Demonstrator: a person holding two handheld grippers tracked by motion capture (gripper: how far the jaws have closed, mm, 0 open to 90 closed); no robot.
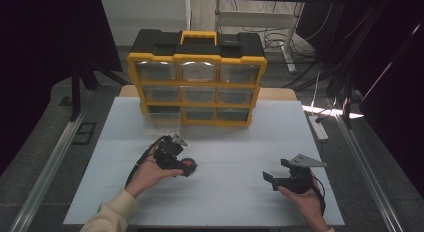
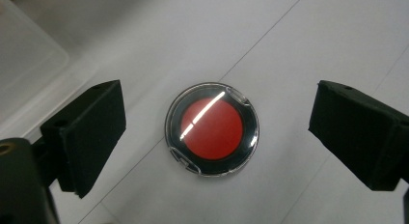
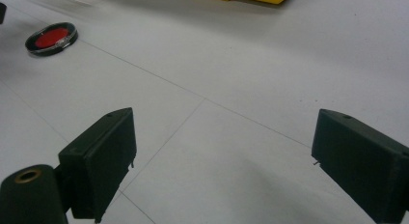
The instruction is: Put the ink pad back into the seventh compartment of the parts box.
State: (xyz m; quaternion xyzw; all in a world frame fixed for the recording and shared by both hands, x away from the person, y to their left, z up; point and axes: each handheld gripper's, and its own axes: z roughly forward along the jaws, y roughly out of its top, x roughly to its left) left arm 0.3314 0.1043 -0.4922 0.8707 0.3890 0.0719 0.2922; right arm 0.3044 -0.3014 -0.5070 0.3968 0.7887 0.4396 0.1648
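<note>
A round red disc in a clear, black-rimmed case (image 2: 212,129) lies flat on the white table. My left gripper (image 2: 217,101) hangs straight above it, open, one jaw on each side and neither touching it. In the high view the left gripper (image 1: 176,159) is left of centre, with the disc (image 1: 188,164) just under its tip. My right gripper (image 1: 276,169) is held low at the right front, open with nothing between its jaws. The right gripper view shows that gripper (image 3: 226,120) over bare table, with the disc (image 3: 51,38) far off at the upper left.
A yellow and black drawer organizer (image 1: 196,79) stands at the back centre of the white table (image 1: 235,202). Its clear bottom-left drawer (image 1: 162,123) is pulled out towards me, and its corner shows (image 2: 24,64) beside the left gripper. A power strip (image 1: 318,127) lies off the right edge.
</note>
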